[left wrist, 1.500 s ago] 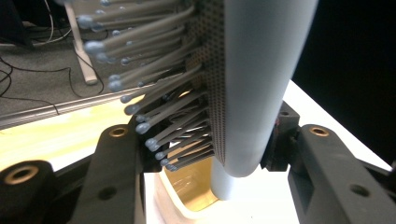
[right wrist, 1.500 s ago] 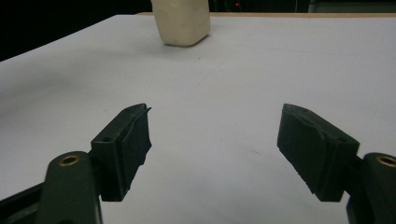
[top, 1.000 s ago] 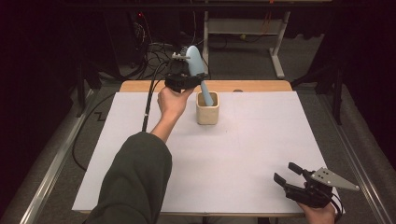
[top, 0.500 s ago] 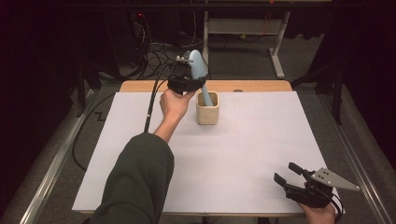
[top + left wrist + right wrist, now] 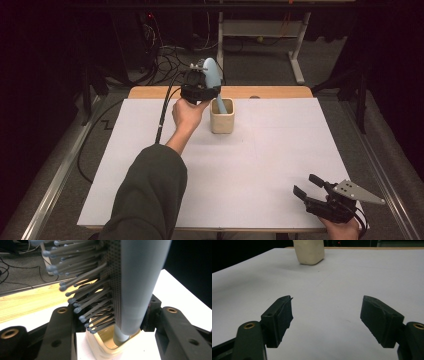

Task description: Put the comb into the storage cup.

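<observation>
Nearly home: the left gripper (image 5: 202,90) clamps the blue hairbrush (image 5: 212,75), handle tip inside the cream cup (image 5: 222,121), release pending, while the right gripper (image 5: 311,187) idles wide open, empty.

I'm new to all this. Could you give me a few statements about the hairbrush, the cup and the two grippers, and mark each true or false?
1. The left gripper holds a pale blue hairbrush. True.
2. The brush's handle end is down in the cream cup. True.
3. The right gripper is clamped on the cup. False: its jaws stand apart with nothing between them, near the table's front edge, far from the cup.
4. The cup lies on its side. False: it stands upright on the white table cover.
</observation>
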Demonstrator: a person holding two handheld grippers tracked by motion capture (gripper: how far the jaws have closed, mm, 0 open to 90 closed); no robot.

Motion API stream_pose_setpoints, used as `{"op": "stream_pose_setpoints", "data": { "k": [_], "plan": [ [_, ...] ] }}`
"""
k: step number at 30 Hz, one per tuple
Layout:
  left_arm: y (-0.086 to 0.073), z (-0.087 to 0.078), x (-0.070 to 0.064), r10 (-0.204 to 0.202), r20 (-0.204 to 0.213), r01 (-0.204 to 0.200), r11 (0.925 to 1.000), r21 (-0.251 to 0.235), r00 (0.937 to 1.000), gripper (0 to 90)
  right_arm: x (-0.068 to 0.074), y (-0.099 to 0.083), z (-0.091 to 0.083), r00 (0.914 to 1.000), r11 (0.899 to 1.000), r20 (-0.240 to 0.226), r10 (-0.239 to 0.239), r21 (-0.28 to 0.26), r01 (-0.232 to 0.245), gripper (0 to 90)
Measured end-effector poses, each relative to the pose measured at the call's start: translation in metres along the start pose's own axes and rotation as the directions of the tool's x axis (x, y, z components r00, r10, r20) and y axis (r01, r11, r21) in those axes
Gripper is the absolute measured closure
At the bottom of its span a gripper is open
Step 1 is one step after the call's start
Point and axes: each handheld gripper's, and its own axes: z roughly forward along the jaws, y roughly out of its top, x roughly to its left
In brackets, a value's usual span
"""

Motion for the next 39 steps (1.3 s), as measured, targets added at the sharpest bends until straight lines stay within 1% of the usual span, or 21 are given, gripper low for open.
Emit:
{"op": "stream_pose_setpoints", "data": {
  "k": [24,39],
  "plan": [
    [-0.006,0.011,-0.003,0.003,0.007,-0.003,0.9997,0.023,1.0,52.4,-0.001,0.0,0.0,1.0,1.0,-0.003,-0.002,-0.002,0.002,26.5],
    [-0.014,0.016,0.002,-0.029,0.014,0.029,0.9992,0.026,0.9995,52.2,0.0,0.0,0.0,1.0,1.0,-0.003,-0.001,0.0,0.001,26.5]
  ]
}}
